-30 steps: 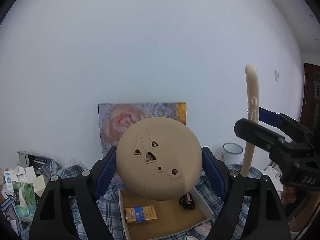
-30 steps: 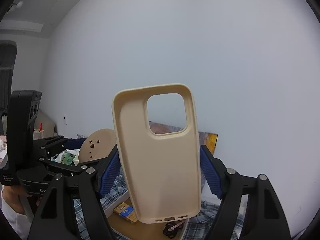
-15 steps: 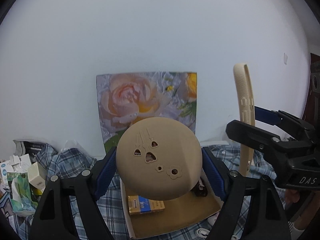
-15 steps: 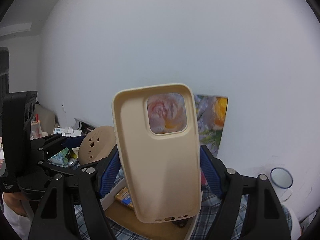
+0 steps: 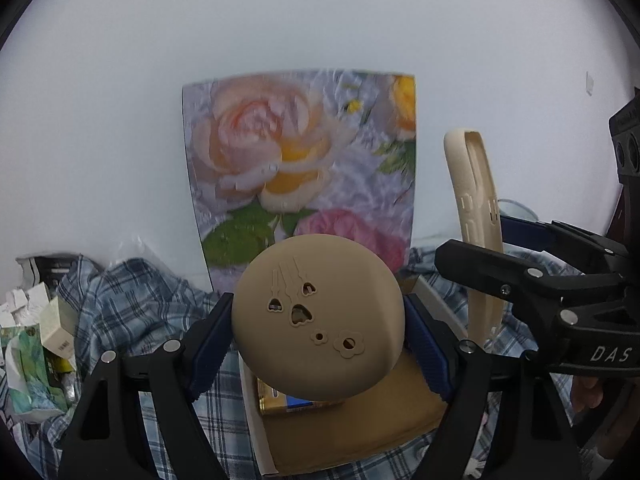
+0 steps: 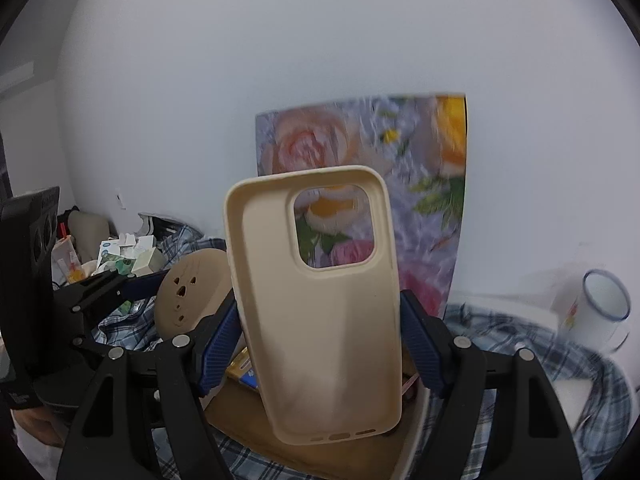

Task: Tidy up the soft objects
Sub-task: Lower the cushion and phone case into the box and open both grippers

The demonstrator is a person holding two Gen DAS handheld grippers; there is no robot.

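The left gripper (image 5: 318,320) had its blue fingers (image 5: 210,336) pressed on either side of a round tan pad (image 5: 318,320) with small cut-out shapes, holding it face-on to the camera. The right gripper (image 6: 320,344) likewise clamped a cream phone case (image 6: 320,304) by its long edges, its long axis running from 6 to 12 o'clock, camera hole at the top and open side toward the lens.

What the coming move seemed to turn on was the open cardboard box (image 5: 360,432) lying at 6 o'clock below both sets of fingers, on a checked cloth (image 5: 132,312). In each view the held thing hung above the box floor and apart from it. The box sat almost straight under both, so neither hand looked clearly nearer.

The left view showed the phone case edge-on at 3 o'clock, upright, its thin side and button slots visible; the right view alone showed its broad inner face. The right view showed the pad at 9 o'clock, and a white cup (image 6: 596,308) at 3 o'clock that the left view barely caught. Behind the box a flower picture (image 5: 304,176) leaned on the wall. A yellow and blue packet (image 5: 296,400) already lay inside the box.
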